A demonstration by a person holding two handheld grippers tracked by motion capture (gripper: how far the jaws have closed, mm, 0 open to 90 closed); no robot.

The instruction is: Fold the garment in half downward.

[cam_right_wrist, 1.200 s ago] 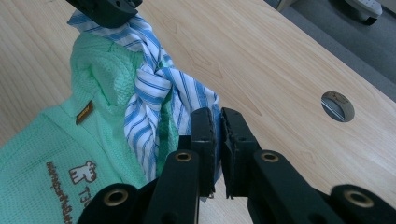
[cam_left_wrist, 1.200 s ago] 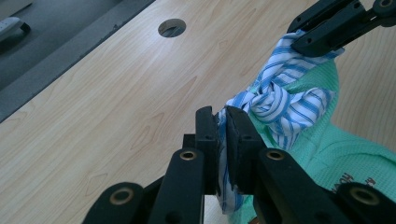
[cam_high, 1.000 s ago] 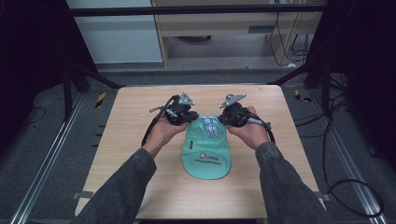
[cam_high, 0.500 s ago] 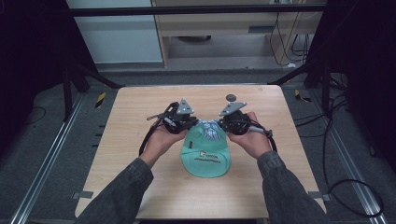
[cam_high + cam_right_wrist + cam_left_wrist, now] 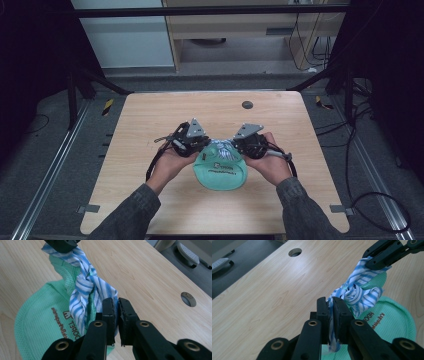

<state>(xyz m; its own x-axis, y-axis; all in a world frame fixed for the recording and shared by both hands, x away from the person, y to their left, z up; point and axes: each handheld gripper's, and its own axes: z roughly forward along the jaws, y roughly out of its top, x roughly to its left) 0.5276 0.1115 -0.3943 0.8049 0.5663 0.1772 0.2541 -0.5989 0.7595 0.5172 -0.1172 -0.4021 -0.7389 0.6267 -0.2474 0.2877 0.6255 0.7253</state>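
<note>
A green mesh bag (image 5: 220, 171) with dark printed lettering lies on the wooden table (image 5: 150, 125), near its front middle. A blue-and-white striped cloth strip (image 5: 357, 291) is tied in a knot at the bag's top. My left gripper (image 5: 331, 302) is shut on one end of the strip. My right gripper (image 5: 116, 305) is shut on the other end (image 5: 103, 293). In the high view the left gripper (image 5: 200, 143) and right gripper (image 5: 239, 145) face each other across the knot (image 5: 220, 148), a short way apart. Both hands hold the strip a little above the table.
A round cable hole (image 5: 247, 105) sits in the table toward the far right. A light cabinet (image 5: 120, 35) and a wooden shelf unit (image 5: 235, 30) stand beyond the far edge. Dark frame posts (image 5: 75, 90) flank the table. Cables (image 5: 370, 200) lie on the floor at the right.
Both grippers and the bag have moved nearer to the front edge of the table. The strip stays held at both ends.
</note>
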